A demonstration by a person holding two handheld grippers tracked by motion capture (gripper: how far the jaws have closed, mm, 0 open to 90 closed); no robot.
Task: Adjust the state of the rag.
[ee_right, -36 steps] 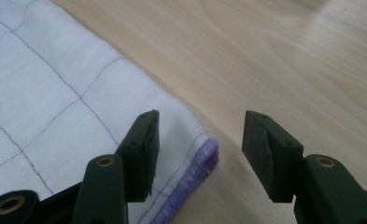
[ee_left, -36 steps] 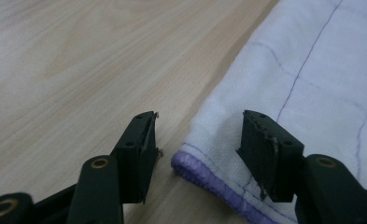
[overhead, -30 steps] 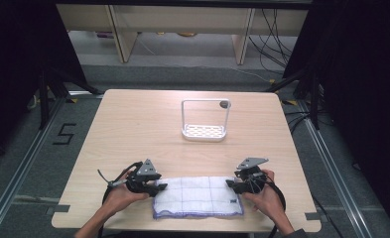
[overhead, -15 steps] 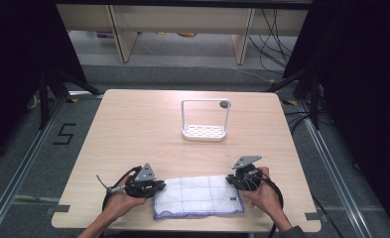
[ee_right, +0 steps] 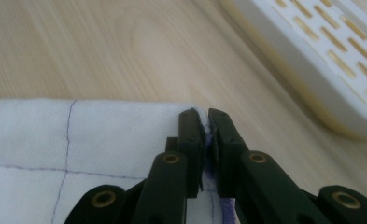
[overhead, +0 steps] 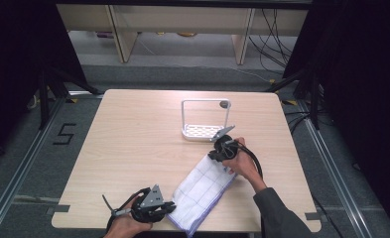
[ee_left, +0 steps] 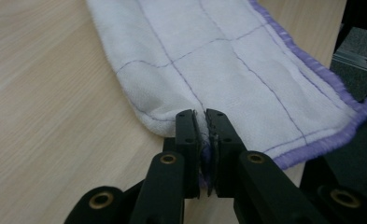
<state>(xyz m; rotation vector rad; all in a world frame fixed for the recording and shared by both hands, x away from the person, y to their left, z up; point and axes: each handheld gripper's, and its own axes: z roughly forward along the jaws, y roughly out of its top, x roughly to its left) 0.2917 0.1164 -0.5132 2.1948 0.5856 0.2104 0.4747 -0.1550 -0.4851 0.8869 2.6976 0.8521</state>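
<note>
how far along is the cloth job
Done: left gripper and right gripper are each clamped on an edge of the white cloth. In hand: the cloth lies stretched diagonally between them on the table. Left: likely taking it to the white rack.

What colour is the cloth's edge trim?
Purple, on a white cloth with thin purple grid lines; clearest in the left gripper view.

Black fingers (ee_left: 188,135) (brass-coloured rivets), grey plate, black cables; grey sleeve (overhead: 277,213).

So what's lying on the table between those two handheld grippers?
The white cloth stretches between the left gripper and right gripper, pinched at both ends, in the high view.
</note>
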